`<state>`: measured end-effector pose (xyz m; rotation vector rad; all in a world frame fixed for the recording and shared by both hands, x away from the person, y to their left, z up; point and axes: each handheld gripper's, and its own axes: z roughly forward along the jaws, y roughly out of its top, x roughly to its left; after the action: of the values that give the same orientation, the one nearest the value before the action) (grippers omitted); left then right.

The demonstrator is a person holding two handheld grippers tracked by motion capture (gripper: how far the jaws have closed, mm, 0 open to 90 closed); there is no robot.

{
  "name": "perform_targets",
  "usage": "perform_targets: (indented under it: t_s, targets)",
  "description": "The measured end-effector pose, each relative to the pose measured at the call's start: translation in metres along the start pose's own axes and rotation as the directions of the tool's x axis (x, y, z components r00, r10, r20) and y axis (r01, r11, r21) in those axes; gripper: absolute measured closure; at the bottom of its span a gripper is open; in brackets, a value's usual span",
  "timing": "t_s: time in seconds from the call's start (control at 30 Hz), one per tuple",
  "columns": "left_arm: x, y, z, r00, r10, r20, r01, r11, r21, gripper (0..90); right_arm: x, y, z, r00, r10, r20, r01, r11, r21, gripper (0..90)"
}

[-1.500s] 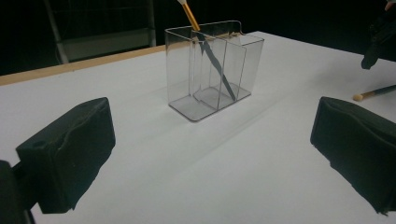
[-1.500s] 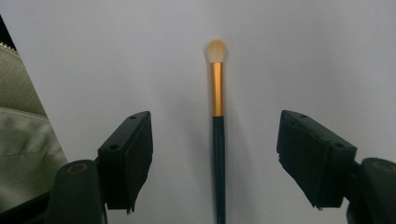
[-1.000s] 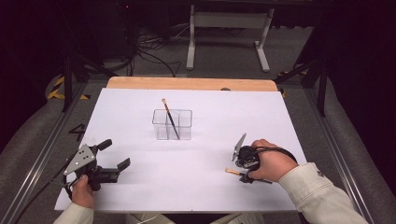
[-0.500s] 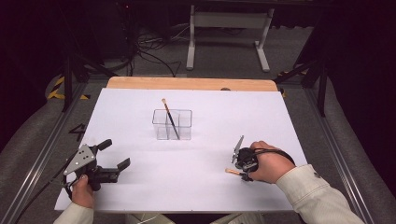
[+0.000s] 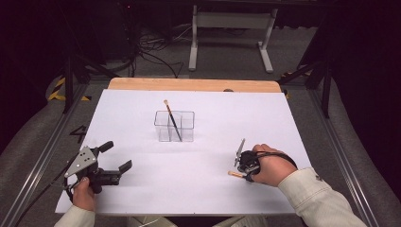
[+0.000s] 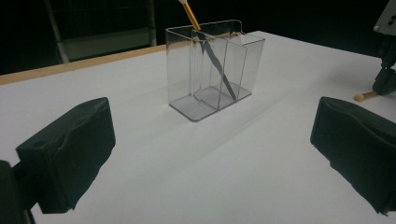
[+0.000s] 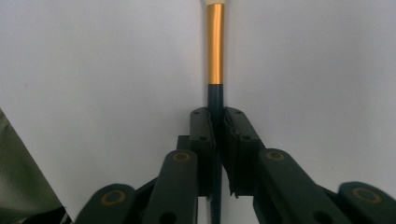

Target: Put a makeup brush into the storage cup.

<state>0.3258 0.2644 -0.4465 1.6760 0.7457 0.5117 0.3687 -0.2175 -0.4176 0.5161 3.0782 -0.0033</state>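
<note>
A clear two-compartment holder (image 5: 174,126) stands mid-table, and a dark brush (image 5: 172,120) with a gold ferrule leans in it. My right gripper (image 5: 243,163) is at the right front, low over the white sheet, shut on a second brush (image 7: 215,46). That brush's dark handle is pinched between the jaws, and its gold ferrule and pale tip point away from the gripper (image 7: 217,116). My left gripper (image 5: 117,156) is held at the left front, open and with nothing in it. In the left gripper view the holder (image 6: 210,70) stands ahead between the wide-apart pads (image 6: 70,154).
A white sheet (image 5: 198,189) covers the table, with a wooden edge (image 5: 194,85) along the far side. Metal rails run along both sides. A stand and cables lie on the dark floor beyond. The right gripper (image 6: 385,74) and its brush tip (image 6: 362,96) appear in the left gripper view.
The brush in my right gripper has tipped slightly lower and to the left. The left gripper has not moved.
</note>
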Motion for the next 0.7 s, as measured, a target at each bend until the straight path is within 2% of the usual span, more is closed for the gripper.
perform_targets:
  t_s: [0.2,0.43,0.7]
  targets:
    - [0.0,0.0,0.0,1.0,0.002,0.0,-0.002,1.0,0.001,0.7,0.001,0.0,0.0,1.0,0.0,0.003,0.0,1.0,0.0,83.0]
    - [0.0,0.0,0.0,1.0,0.001,0.0,-0.001,1.0,0.001,0.6,0.001,0.0,-0.01,0.9998,0.009,0.019,-0.009,1.0,-0.016,83.1]
    - [-0.001,0.001,0.0,1.0,0.005,0.001,-0.005,1.0,0.004,0.6,0.002,0.0,-0.03,0.9985,0.013,0.052,-0.008,0.996,-0.092,83.1]
